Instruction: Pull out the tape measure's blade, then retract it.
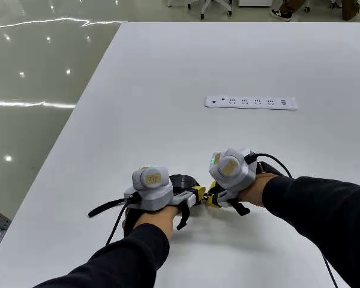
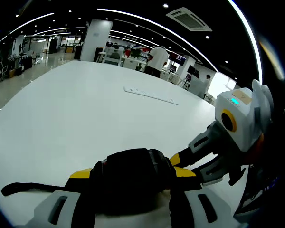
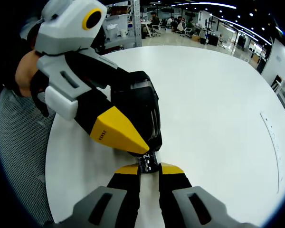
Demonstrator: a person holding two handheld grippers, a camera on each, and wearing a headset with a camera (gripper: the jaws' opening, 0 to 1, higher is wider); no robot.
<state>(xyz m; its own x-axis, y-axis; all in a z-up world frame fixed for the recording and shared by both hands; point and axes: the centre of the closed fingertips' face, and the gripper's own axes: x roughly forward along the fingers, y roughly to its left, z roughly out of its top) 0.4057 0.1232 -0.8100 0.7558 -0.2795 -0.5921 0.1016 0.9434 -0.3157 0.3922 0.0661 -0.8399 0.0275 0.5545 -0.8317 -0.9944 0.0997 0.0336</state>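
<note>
Near the front edge of the broad white table (image 1: 168, 90), the two grippers meet tip to tip, each held in a hand with a dark sleeve behind it. The left gripper (image 2: 133, 175) has its yellow-tipped fingers (image 2: 80, 174) clenched on either side of a chunky black tape measure (image 3: 140, 107), which sits low against the table surface with its mouth turned toward the other gripper. In the left gripper view the rounded black case bulges up between the two fingers and hides most of the gap.

The right gripper (image 3: 148, 169) comes in from the opposite side. Its fingers (image 3: 171, 169) are drawn close together and pinch the end of the dark, white-marked blade (image 3: 147, 163). Only a short stub of blade shows between the case and the fingertips (a few printed figures are visible, too small to read), so the right fingertips sit just beside the case and one yellow finger of the left gripper.

A black strap (image 1: 105, 207) trails across the table on the left of the left gripper; I cannot tell what it is attached to. Farther back on the table, well apart from the grippers, lies a long white power strip (image 1: 251, 102), flat with its row of sockets facing up.
</note>
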